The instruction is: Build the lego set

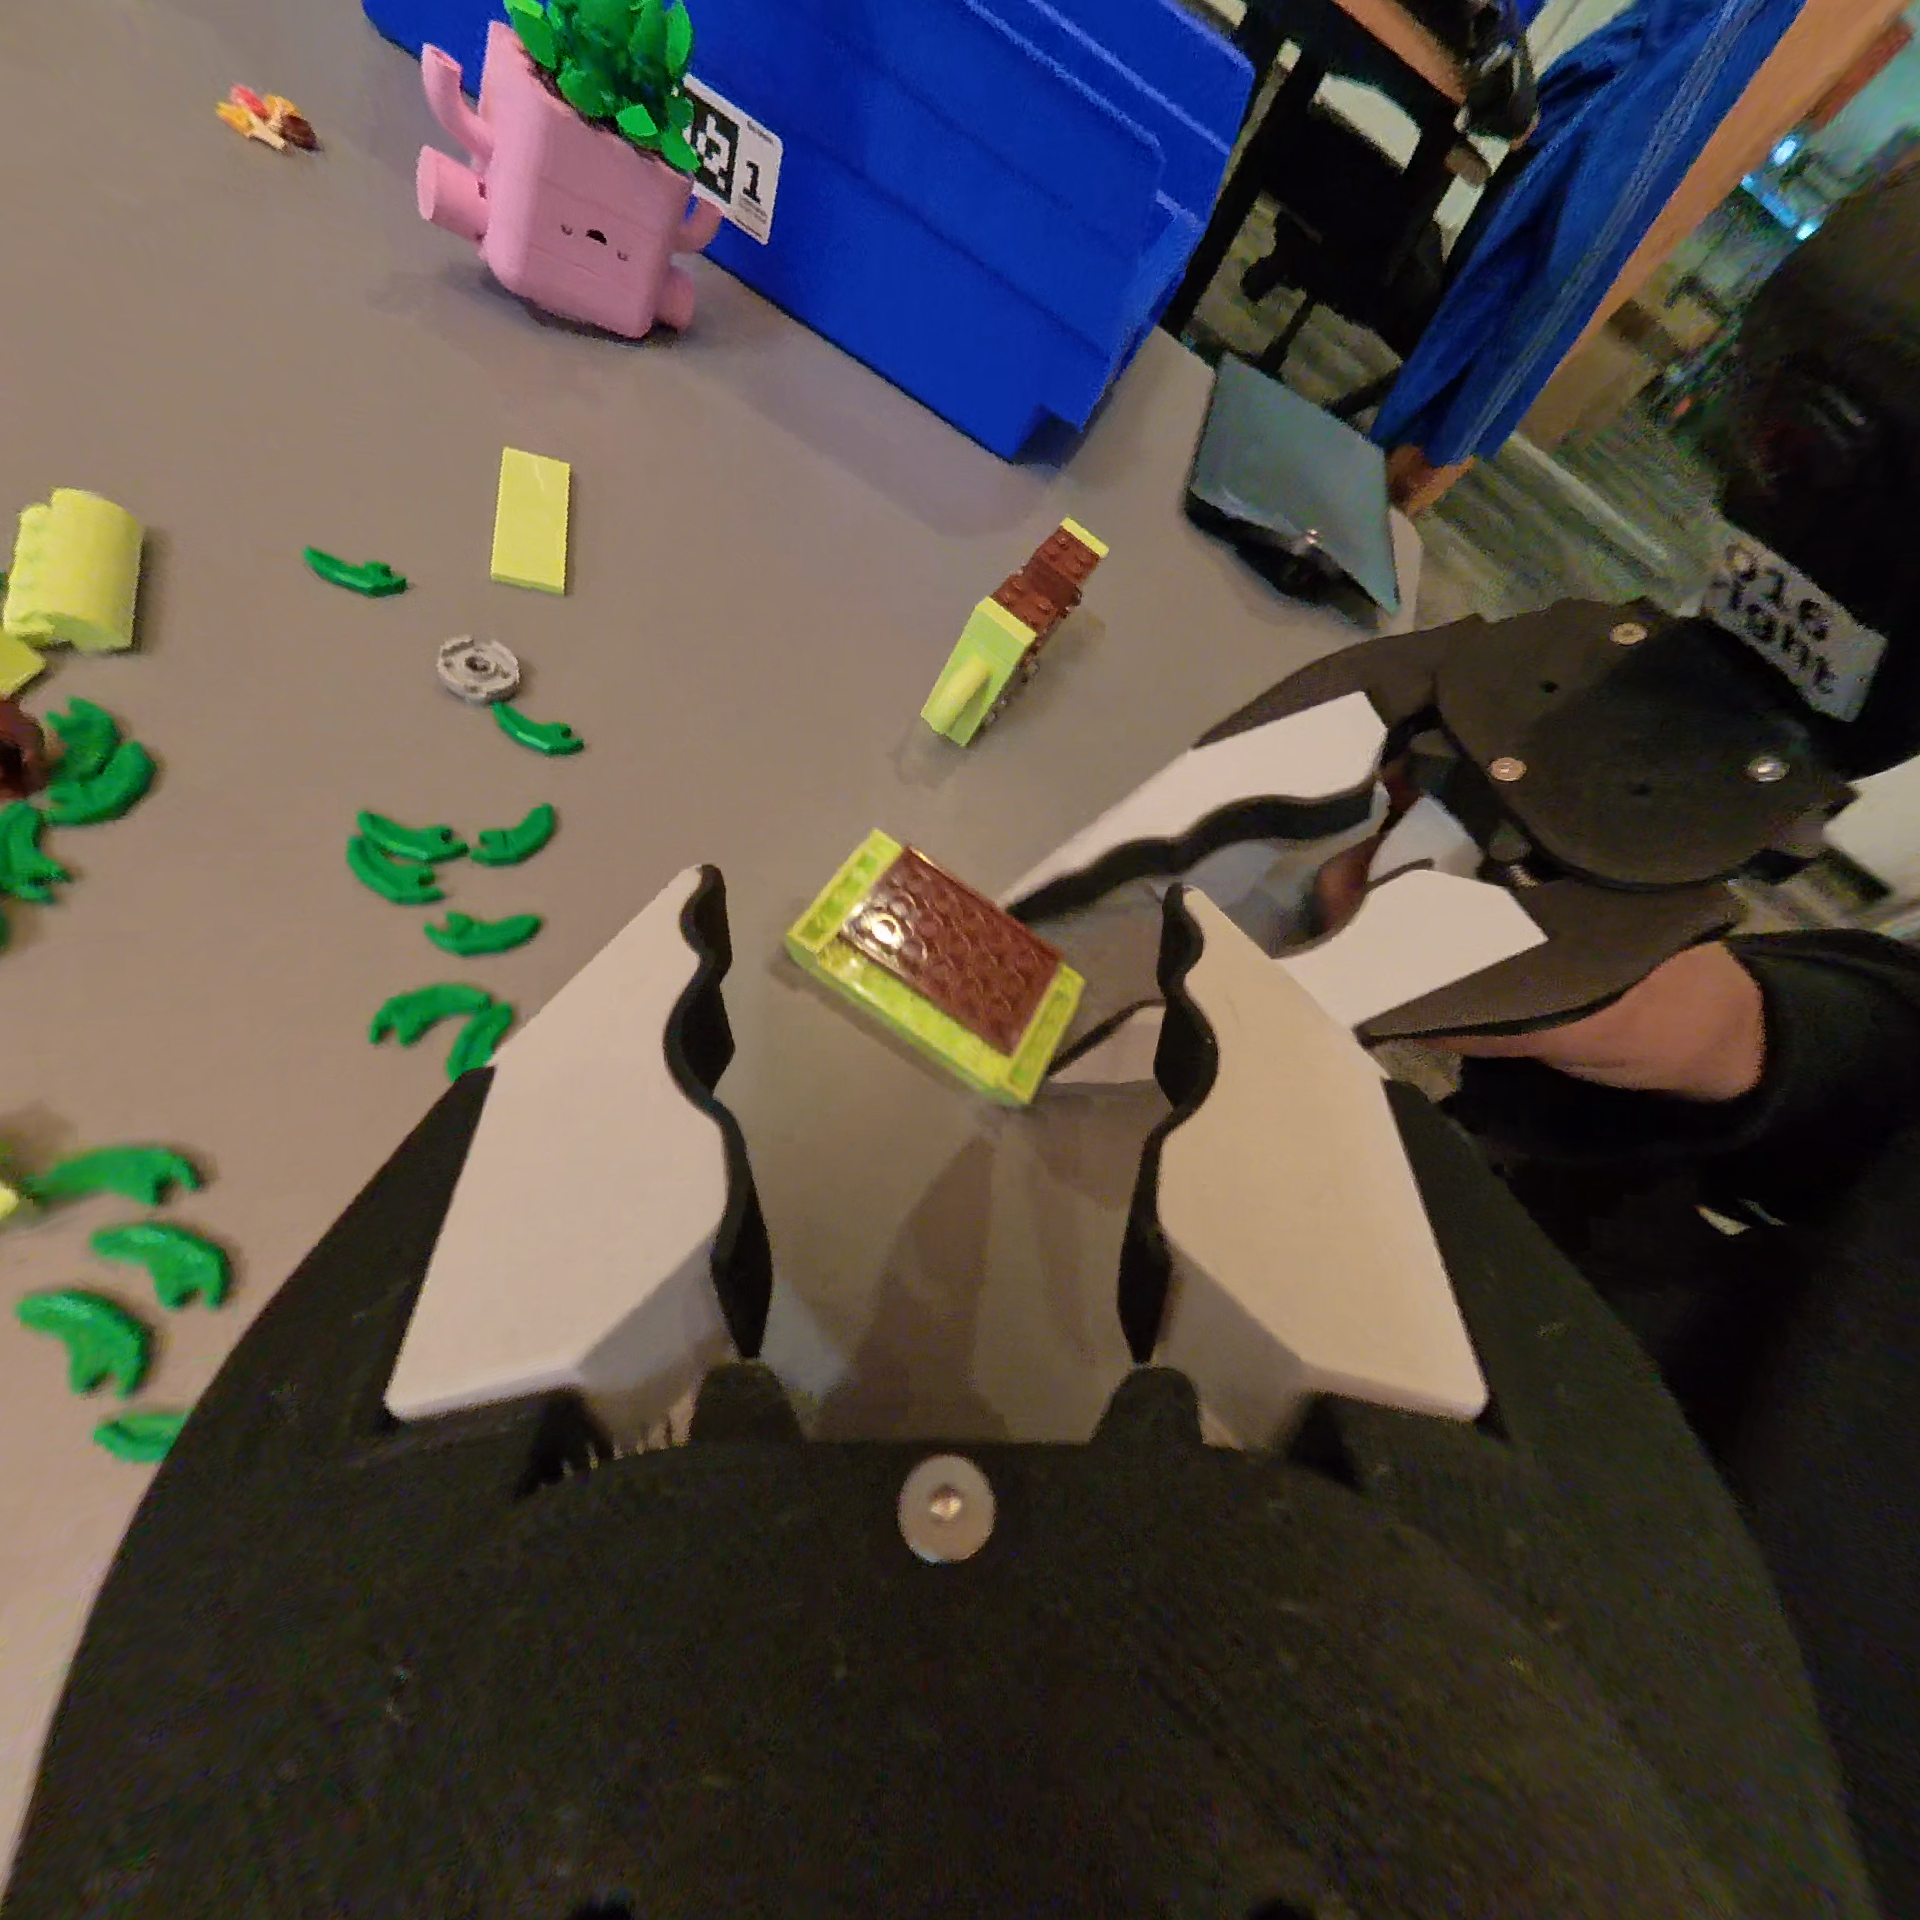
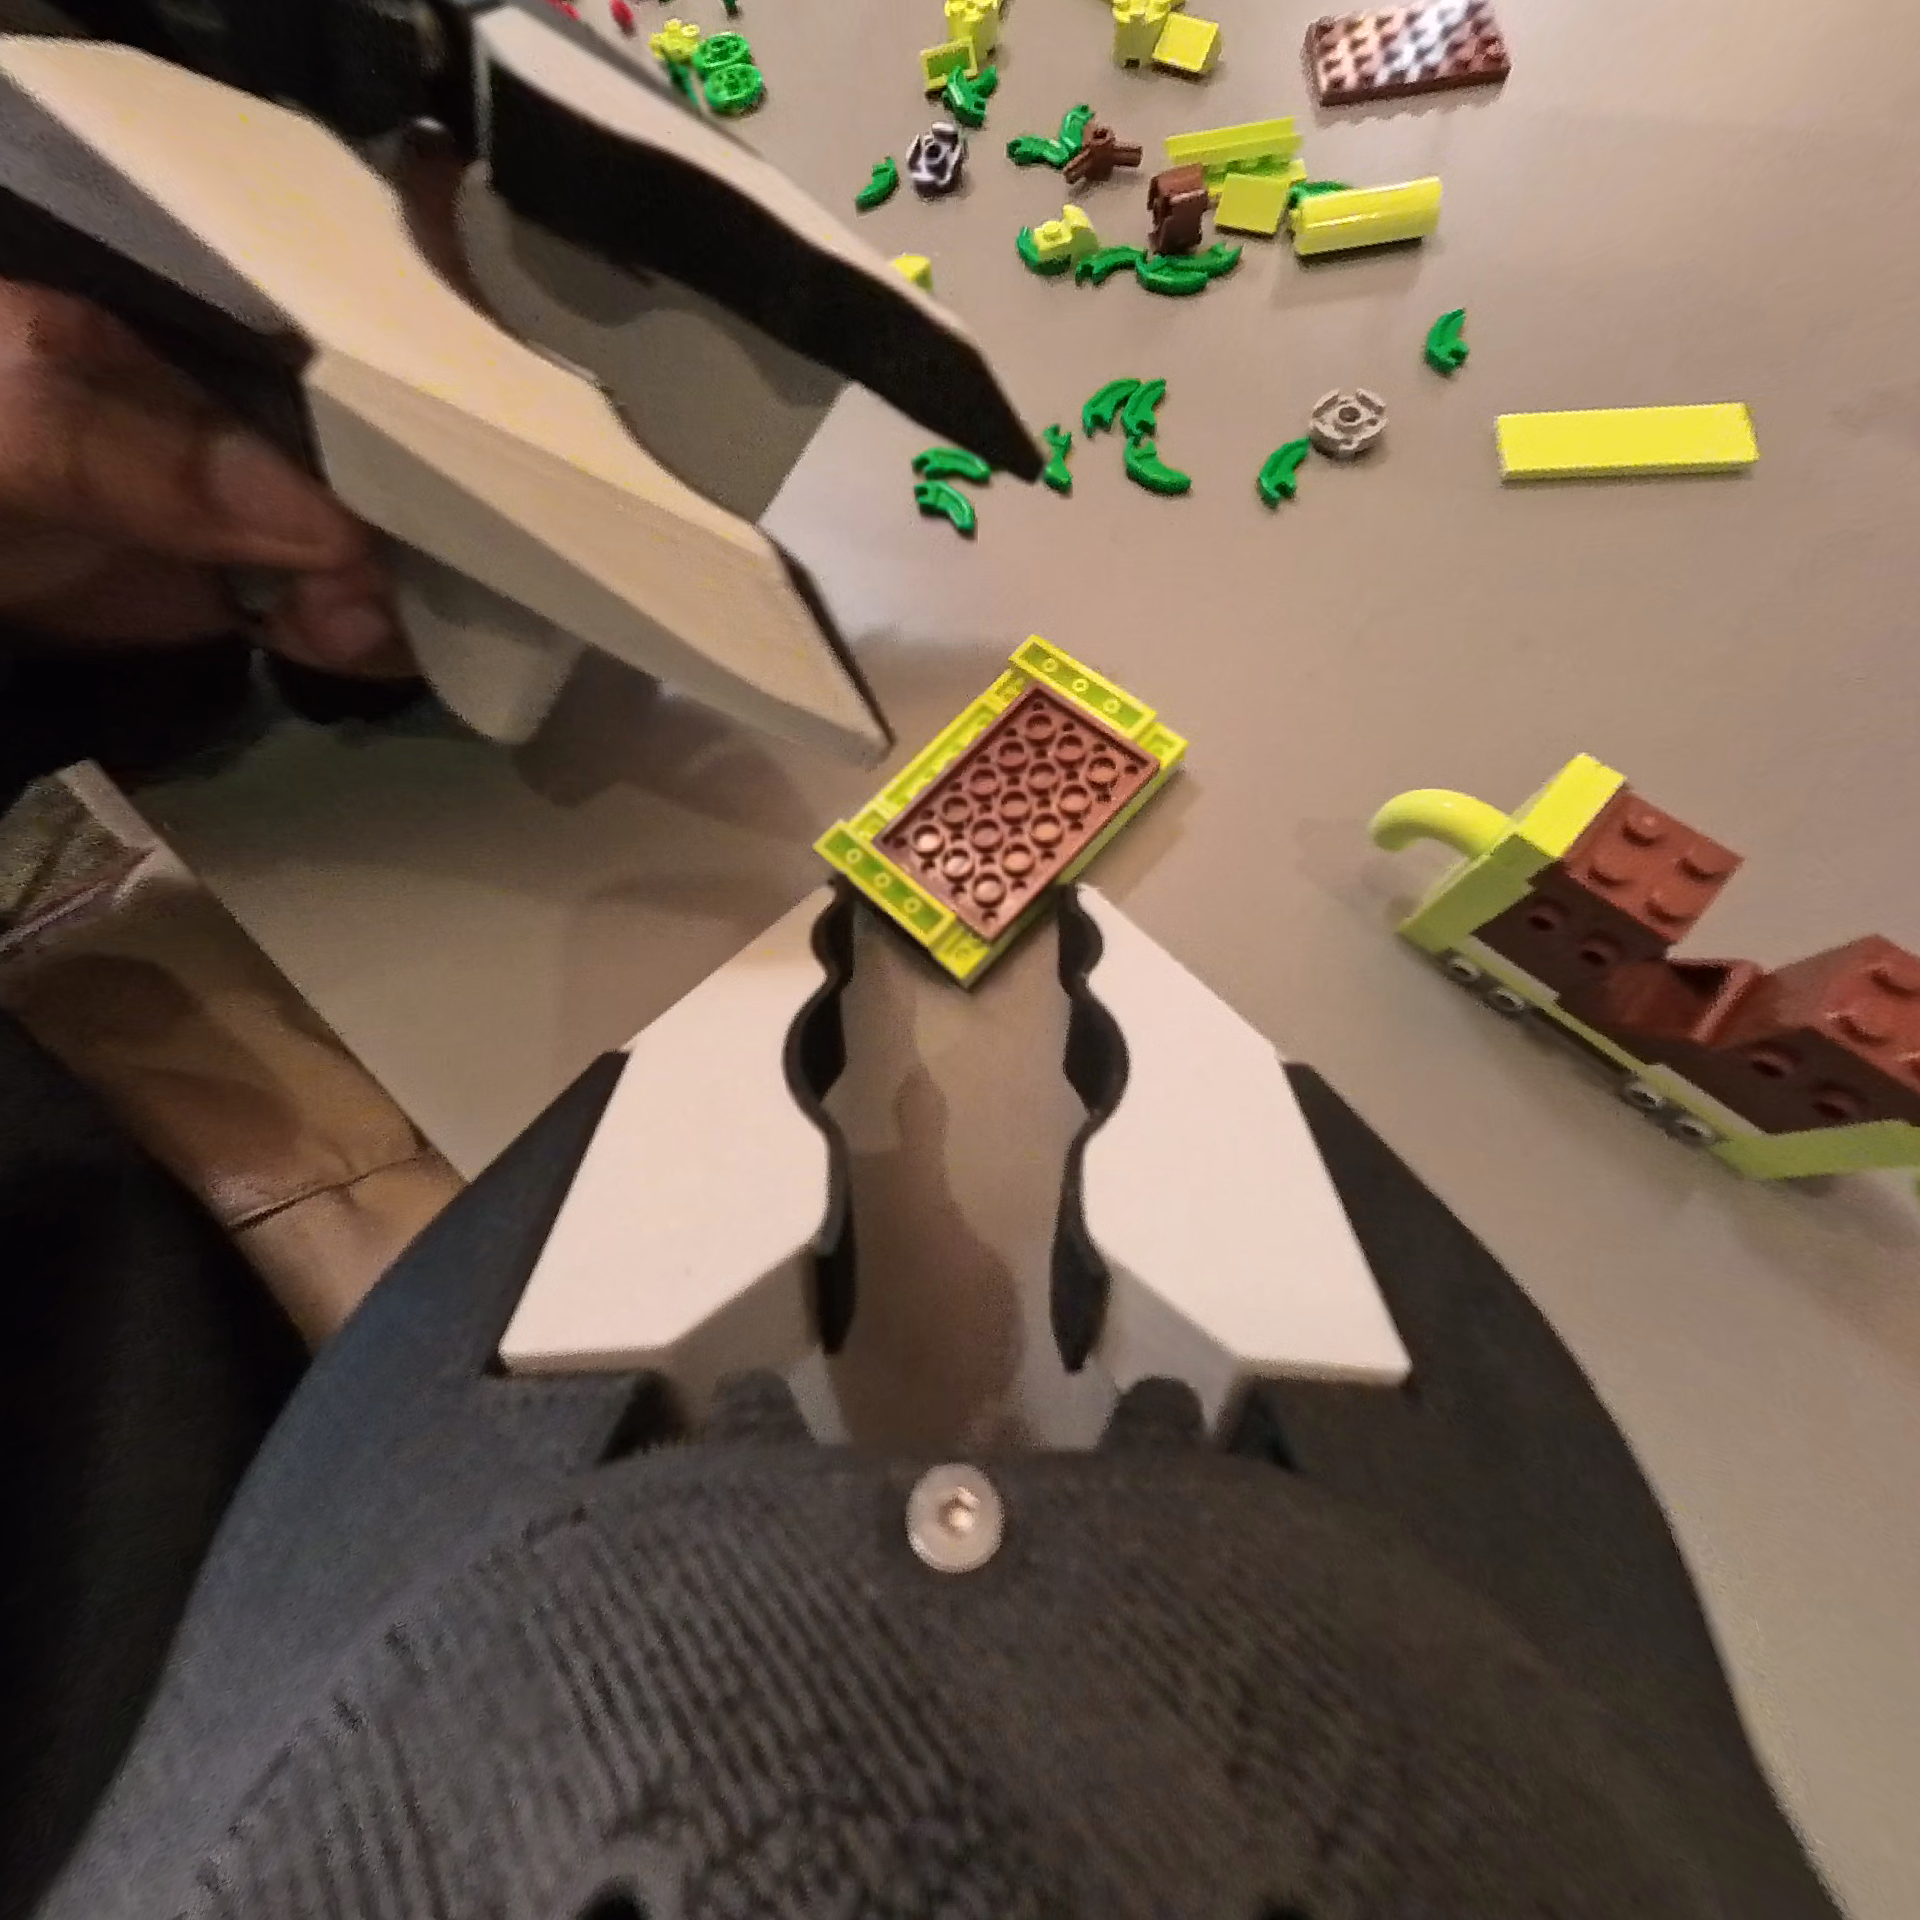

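Note:
A brown plate framed by lime pieces (image 1: 935, 966) hangs tilted, just over the grey table. In the right wrist view the plate (image 2: 997, 810) shows its underside. My right gripper (image 2: 951, 894) is shut on its near end; it also shows in the left wrist view (image 1: 1081, 977), coming in from the right. My left gripper (image 1: 945, 904) is open and empty, its fingertips on either side of the plate and just short of it. It shows in the right wrist view (image 2: 951, 603), above and left of the plate.
A brown-and-lime sub-build (image 1: 1013, 634) (image 2: 1662, 987) lies right of the plate. Several green leaf pieces (image 1: 436, 862) (image 2: 1132, 436), a grey round piece (image 1: 478, 670), a lime tile (image 1: 532, 520) and a lime curved block (image 1: 73, 571) are scattered about. A pink pot figure (image 1: 566, 208) stands by a blue bin (image 1: 935, 208). Across from one pair of fingers to the other is roughly 5 cm. Between my left fingertips and the grey round piece (image 1: 478, 670) there is roughly 9 cm. It is also in sight in the right wrist view (image 2: 1341, 418).

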`<state>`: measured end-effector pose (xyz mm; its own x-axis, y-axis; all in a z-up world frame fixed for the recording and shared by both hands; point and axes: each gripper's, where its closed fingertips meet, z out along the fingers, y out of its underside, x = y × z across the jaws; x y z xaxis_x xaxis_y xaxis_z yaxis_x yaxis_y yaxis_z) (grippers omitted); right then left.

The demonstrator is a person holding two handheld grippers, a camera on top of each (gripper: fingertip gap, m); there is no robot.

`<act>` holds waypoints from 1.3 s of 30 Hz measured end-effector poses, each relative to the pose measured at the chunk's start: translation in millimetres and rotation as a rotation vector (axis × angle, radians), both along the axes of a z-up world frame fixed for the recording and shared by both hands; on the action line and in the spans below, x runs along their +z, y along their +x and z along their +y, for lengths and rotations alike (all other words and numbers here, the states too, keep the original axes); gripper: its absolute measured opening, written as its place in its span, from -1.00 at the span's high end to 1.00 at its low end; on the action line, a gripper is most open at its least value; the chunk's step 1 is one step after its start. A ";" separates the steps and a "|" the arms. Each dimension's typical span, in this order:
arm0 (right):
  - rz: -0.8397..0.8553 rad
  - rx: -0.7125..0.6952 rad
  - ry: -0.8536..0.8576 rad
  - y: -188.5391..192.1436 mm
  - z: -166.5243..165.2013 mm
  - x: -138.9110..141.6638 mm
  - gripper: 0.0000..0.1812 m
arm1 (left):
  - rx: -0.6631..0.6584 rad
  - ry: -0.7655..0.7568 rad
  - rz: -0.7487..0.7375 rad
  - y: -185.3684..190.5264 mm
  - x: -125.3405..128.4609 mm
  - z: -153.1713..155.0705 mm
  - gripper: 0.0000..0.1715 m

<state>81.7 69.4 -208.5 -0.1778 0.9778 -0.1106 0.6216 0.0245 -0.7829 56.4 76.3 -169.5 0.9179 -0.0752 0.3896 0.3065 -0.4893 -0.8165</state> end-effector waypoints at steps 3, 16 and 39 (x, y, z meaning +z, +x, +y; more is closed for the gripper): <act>-0.013 0.014 -0.037 3.8 4.2 -0.2 0.67 | -0.038 -0.041 0.050 -0.7 -7.3 13.4 0.04; -0.009 -0.045 0.026 11.6 29.0 -1.9 0.69 | -0.041 -0.192 0.027 32.8 -31.6 -29.8 0.14; 0.097 0.008 0.173 5.1 29.1 14.9 0.59 | 0.623 -0.260 0.832 -217.0 102.1 -157.6 0.53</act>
<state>86.7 98.6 -193.5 -0.1874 0.9793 0.0768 0.5430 0.1684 -0.8227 -160.7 -81.3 -67.4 0.7504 0.4936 -0.4395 -0.0422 -0.6279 -0.7772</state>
